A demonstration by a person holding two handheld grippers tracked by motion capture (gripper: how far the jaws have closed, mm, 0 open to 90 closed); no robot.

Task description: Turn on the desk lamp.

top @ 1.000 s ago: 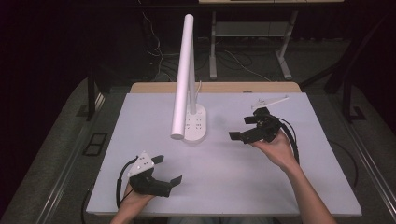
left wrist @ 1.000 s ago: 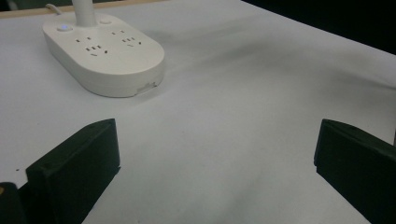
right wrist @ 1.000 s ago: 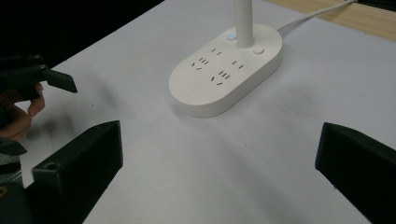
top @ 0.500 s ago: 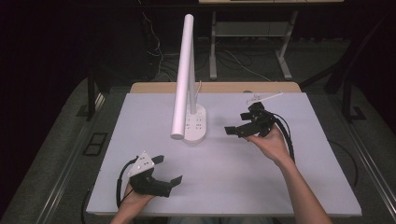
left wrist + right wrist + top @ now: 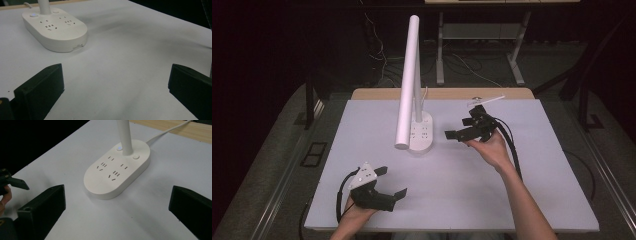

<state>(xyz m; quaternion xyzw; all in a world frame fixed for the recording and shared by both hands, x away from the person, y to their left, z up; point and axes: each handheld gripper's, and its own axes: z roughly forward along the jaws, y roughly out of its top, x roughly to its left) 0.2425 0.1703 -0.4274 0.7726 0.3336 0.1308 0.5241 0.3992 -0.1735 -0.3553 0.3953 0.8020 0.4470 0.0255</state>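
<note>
On the near left of the white table top (image 5: 522, 190), the left gripper (image 5: 393, 184) rests low in the person's hand, its black jaws spread wide and holding nothing, well apart from the lamp. Toward the middle of the table stands the white oval plastic lamp base (image 5: 421, 133) with socket holes in its top, a slim white stem (image 5: 124, 135) rising from its far end and the long white tubular lamp head (image 5: 407, 82) slanting over it. A small lit button (image 5: 120, 148) sits beside the stem's foot, a plain round button (image 5: 136, 157) on the stem's other side. To the right, the right gripper (image 5: 457, 135) hovers near the base, jaws also wide and empty, pointed at it.

The work in hand looks like a reach for the lamp. To do it well, I would bring the right gripper in level and slowly, settle on one target, stem or button, and keep the jaw tips clear of the socket holes. The left gripper could steady the base so it does not slide.
</note>
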